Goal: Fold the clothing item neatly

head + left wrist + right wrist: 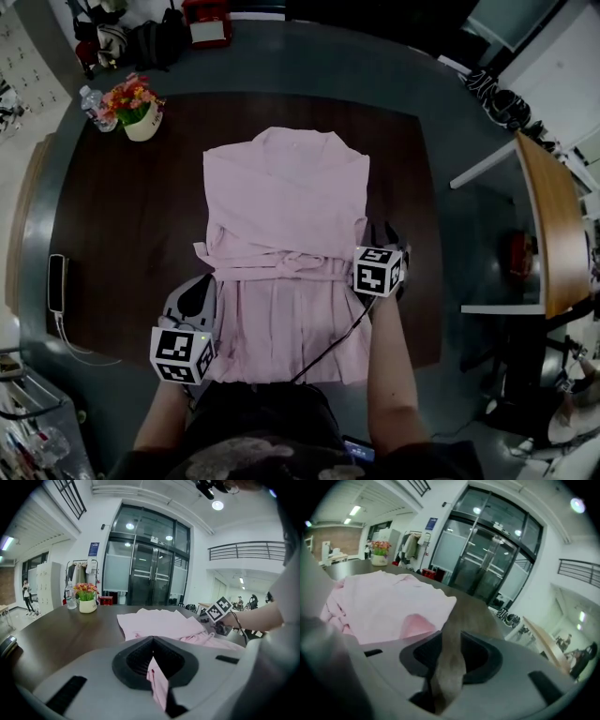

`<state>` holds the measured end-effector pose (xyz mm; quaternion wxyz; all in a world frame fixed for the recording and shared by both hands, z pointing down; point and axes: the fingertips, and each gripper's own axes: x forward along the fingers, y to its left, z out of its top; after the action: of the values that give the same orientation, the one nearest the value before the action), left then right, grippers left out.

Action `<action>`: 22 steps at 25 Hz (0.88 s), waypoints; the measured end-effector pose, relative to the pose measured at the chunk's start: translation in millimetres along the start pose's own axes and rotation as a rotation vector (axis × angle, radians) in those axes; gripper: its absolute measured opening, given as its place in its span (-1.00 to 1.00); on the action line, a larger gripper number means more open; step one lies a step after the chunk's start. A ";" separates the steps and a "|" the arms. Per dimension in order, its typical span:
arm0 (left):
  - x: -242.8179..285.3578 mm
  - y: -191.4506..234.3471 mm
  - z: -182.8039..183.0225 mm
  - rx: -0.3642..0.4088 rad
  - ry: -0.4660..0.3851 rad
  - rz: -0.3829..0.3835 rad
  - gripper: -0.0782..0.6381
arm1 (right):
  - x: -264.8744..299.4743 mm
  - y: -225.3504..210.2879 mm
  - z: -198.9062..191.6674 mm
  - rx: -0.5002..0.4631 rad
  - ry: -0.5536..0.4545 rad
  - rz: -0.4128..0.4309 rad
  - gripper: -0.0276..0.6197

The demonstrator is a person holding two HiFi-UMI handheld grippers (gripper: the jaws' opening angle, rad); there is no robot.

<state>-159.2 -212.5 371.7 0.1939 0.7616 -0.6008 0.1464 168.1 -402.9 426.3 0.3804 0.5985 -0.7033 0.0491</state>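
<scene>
A pale pink robe-like garment [281, 216] lies flat on the dark brown table [122, 225], collar far, hem near me, with a belt tied across the waist. My left gripper [199, 286] sits at the garment's lower left edge. In the left gripper view it [157, 667] is shut with a fold of pink fabric [158, 686] pinched between the jaws. My right gripper [380, 232] is at the garment's right edge by the waist. In the right gripper view its jaws [450, 663] stand apart, bare table shows through the gap, and the pink cloth [389, 604] lies to the left.
A flower pot [139, 111] and a water bottle [91, 103] stand at the table's far left corner. A dark device with a white cable [57, 281] lies at the left edge. A black cable [328, 352] crosses the hem. A wooden desk [553, 216] stands to the right.
</scene>
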 end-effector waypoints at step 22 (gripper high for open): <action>-61.4 10.6 -47.2 -0.014 0.004 -0.033 -0.75 | -0.1 11.9 4.5 0.361 -0.034 0.135 -0.76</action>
<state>-183.5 -139.7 386.6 0.2027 0.7697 -0.5889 0.1406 155.4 -401.8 427.7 0.2509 0.6093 -0.7279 0.1897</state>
